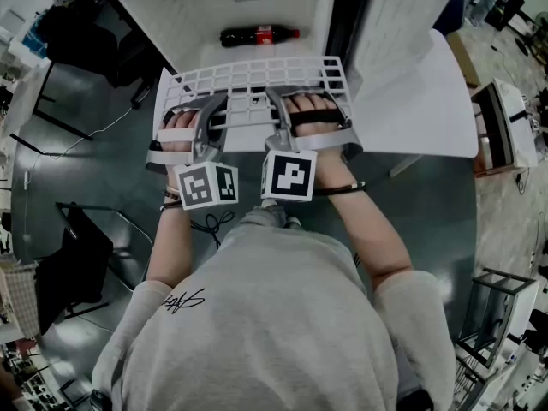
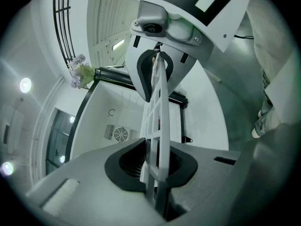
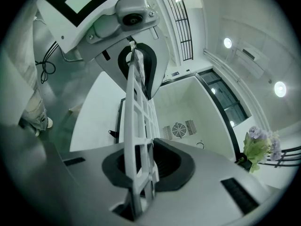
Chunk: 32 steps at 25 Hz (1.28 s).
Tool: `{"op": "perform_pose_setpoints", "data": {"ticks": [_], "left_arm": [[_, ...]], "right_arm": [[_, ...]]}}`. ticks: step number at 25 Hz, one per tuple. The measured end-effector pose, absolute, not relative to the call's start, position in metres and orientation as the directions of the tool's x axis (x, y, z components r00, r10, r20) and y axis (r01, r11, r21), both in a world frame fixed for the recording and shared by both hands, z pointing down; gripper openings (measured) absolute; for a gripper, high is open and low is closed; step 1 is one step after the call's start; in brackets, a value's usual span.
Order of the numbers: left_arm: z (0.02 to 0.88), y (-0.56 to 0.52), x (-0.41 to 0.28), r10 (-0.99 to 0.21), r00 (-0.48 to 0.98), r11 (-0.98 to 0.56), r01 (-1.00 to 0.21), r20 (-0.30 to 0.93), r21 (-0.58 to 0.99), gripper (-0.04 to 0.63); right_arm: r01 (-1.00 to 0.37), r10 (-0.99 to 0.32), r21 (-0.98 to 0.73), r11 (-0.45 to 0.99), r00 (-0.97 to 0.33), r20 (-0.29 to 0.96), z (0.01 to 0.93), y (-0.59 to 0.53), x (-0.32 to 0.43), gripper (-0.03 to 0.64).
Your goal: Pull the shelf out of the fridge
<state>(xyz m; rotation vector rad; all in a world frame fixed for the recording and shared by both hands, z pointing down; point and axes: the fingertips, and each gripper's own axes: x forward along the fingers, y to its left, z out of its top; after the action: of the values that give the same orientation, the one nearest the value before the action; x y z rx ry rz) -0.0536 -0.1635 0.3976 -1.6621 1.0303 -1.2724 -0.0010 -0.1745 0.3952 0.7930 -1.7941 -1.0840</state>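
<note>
Plainly, in the head view the white grid shelf (image 1: 257, 80) lies straight ahead of the person. Its long axis runs side to side, and its far edge sits at the mouth of the open fridge (image 1: 197, 7), where a bottle (image 1: 259, 35) lies deeper inside. The left tool (image 1: 208, 118) and right tool (image 1: 282, 114) both bite the near edge side by side, about equally close to it, so the pull should run back towards the body. In the left gripper view the shelf (image 2: 157, 126) stands edge-on, and the left tool (image 2: 157, 168) has its jaws nearly together, with the pads pressing the grid from both sides. In the right gripper view the right tool (image 3: 141, 168) is likewise clamped narrowly on the shelf (image 3: 136, 126), with the fridge's fan grille (image 3: 178, 130) beyond.
</note>
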Motion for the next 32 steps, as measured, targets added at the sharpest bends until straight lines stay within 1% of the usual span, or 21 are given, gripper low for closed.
{"op": "perform_pose_setpoints", "data": {"ticks": [32], "left_arm": [[0.4024,-0.1583,-0.0547,-0.923,0.183,-0.367,-0.147,0.339,-0.919,0.041]], "right_arm": [[-0.070,-0.843,0.906,0.417,-0.403,0.357,0.3984,-0.1689,-0.0021,0.049]]}}
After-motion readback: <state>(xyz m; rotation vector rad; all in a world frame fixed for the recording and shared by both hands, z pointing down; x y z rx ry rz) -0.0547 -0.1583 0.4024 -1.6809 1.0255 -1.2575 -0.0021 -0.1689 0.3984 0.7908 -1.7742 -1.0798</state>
